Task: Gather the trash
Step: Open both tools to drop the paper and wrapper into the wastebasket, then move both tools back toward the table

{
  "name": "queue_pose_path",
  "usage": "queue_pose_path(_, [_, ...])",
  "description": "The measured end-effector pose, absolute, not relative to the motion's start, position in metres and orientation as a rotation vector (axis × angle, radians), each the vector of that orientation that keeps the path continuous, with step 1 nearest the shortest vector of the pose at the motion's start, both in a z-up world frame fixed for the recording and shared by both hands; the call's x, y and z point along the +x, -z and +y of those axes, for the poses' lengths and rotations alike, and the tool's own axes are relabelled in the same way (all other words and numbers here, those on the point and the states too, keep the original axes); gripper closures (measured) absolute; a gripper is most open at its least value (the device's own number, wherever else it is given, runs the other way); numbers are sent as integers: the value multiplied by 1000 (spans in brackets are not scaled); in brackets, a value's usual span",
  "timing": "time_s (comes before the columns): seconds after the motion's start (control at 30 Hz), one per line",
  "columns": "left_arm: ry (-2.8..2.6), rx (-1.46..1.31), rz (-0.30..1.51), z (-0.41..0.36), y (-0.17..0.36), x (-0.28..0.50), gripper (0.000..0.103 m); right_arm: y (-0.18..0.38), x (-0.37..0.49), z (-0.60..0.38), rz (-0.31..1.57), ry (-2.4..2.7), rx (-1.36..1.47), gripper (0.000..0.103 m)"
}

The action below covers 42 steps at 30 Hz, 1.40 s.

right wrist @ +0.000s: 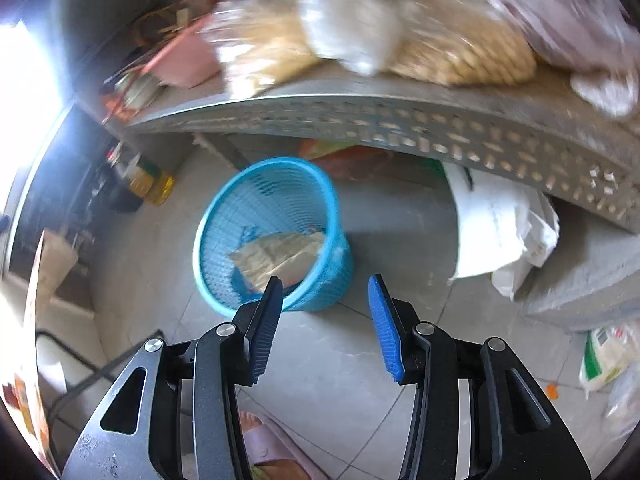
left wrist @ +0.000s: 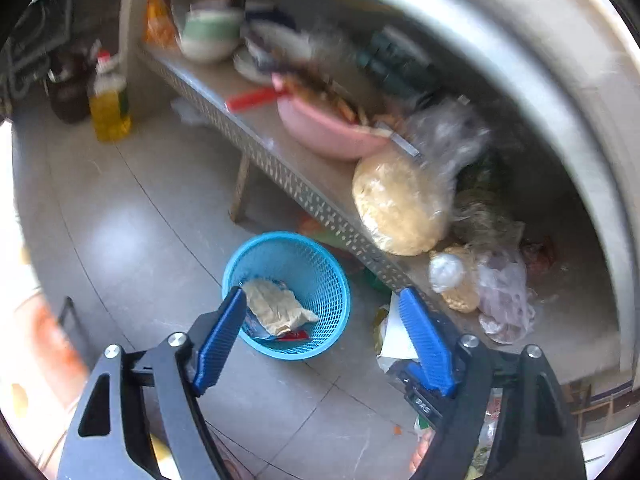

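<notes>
A blue mesh basket (left wrist: 320, 264) (right wrist: 256, 200) stands on the tiled floor beside a low metal shelf. Inside it lie a crumpled beige paper wrapper (left wrist: 276, 304) (right wrist: 280, 256) and some small red and blue scraps. My left gripper (left wrist: 322, 294) hovers above the basket with its blue pads spread wide and nothing between them. My right gripper (right wrist: 325, 279) is also above the basket's near rim, open, with only bare floor showing between its fingers. A white and yellowish wrapper (left wrist: 390, 332) lies on the floor, partly hidden behind the left gripper's right finger.
The perforated metal shelf (left wrist: 280, 160) (right wrist: 400, 128) carries a pink bowl (left wrist: 328, 132), bagged food (left wrist: 400, 204) and dishes. An oil bottle (left wrist: 108, 108) stands at the back. A white sack (right wrist: 496, 224) sits under the shelf. A person's sandalled foot (right wrist: 264, 440) is near.
</notes>
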<state>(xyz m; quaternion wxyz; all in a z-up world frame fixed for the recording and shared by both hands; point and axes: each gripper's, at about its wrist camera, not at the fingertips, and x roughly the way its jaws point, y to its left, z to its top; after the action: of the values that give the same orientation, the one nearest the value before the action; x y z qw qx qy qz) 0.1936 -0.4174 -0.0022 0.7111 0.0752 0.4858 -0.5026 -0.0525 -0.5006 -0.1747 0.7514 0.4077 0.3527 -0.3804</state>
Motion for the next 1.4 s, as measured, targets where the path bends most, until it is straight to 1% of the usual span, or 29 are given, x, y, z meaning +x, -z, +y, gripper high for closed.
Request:
queue_pose_path(0.03, [1112,163,1054,-406,-7,189,21,169,-48,-496,771,816,869,56])
queue_pose_path(0.1, [1095,143,985,-376,-26,178,18,156,-40,-486,764,786,820,49])
queue_pose_path(0.17, [1080,136,929,-349,-38,168,16,139,-31,-474,752,746,766,45])
queue_pose_path(0.23, [1056,132,875,-321,-48,157,12,122,-24,-461,742,712,706,42])
queue_pose_path(0.3, [1038,131,826,-293,-55,147,10,104,-17,-449,729,678,638,35])
queue_pose_path(0.33, [1031,128,812,-282,-58,144,9,95,-14,-443,726,661,609,33])
queue_pose_path(0.57, [937,78,732,-200,-71,125,7,43,2,-406,712,589,461,18])
queue_pose_path(0.7, [920,83,695,-158,-70,112,7,19,14,-384,721,558,390,8])
queue_pose_path(0.83, [886,70,696,-114,-63,101,7,0,30,-354,732,541,286,8])
queue_pose_path(1.07, [789,4,656,-46,-46,81,6,-16,64,-312,768,463,177,8])
queue_pose_path(1.4, [714,5,626,2,-27,79,6,-34,113,-239,767,217,101,8])
